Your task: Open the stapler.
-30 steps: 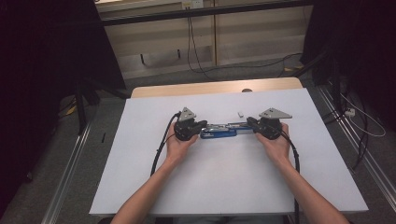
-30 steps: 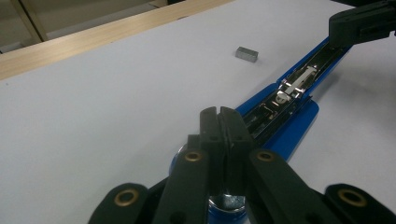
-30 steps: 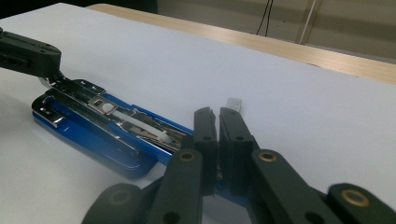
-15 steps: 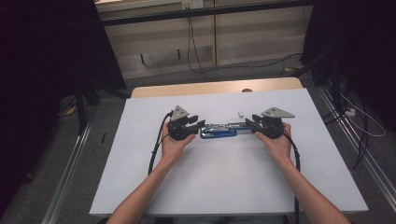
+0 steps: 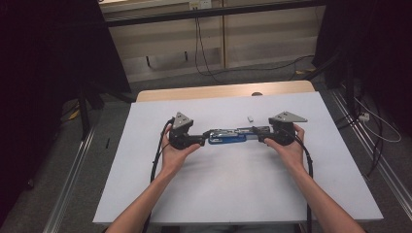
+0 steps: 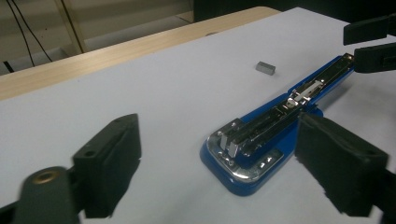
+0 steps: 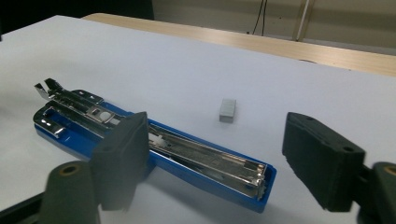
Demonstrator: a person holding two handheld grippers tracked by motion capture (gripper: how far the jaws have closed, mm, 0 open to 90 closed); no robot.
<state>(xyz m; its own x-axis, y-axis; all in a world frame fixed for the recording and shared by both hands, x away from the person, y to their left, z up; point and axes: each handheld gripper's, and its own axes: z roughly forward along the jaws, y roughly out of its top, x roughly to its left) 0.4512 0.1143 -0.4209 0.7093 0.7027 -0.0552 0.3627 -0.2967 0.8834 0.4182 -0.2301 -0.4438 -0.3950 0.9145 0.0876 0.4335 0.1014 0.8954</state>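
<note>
Backed off toward 9 o'clock, left gripper (image 5: 200,140) gapes wide near the opened blue stapler (image 5: 227,137); right gripper (image 5: 256,133) gapes at its 3 o'clock end.

The stapler (image 6: 261,140) has a glossy blue plastic body and bright, polished metal inner parts that catch the light. The small staple block (image 7: 227,110) beside it looks like dull grey metal. A smooth, matt white sheet covers the tabletop (image 5: 243,194), and pale wood with a fine grain shows along its far edge. The left gripper (image 6: 233,172) and the right gripper (image 7: 224,163) have matt black jaws that look like rubbery plastic
</note>
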